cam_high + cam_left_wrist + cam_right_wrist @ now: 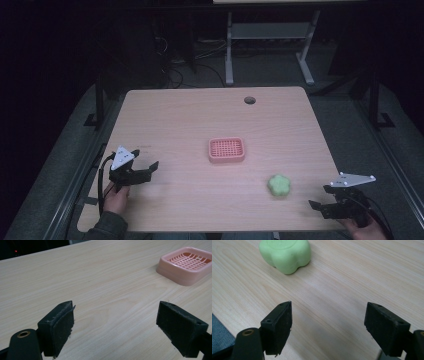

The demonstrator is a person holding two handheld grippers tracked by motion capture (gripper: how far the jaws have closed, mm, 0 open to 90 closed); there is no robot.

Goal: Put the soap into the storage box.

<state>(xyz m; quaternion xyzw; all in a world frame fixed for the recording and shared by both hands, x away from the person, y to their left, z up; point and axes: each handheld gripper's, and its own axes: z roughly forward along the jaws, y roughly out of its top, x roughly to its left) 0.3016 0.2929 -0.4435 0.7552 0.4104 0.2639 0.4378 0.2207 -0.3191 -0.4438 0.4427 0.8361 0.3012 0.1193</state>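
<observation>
A pink slotted tray (212, 150) sits at the middle of the wooden table (200, 115). To its right and nearer me lies a green flower-shaped block (279, 185). My left gripper (149, 170) hovers open near the table's left front, pointing right toward the tray; the left gripper view has that tray (175, 275) far off at upper right, past the open left gripper (116, 312). My right gripper (320, 197) is open at the right front corner. The green block (287, 255) lies ahead and to the left of the open right gripper (328, 312), well apart from it.
A round cable hole (249, 100) is near the table's far edge. Beyond the table stand the white legs of another desk (229, 50) with cables on the dark floor. The table's right front edge is close under the right hand.
</observation>
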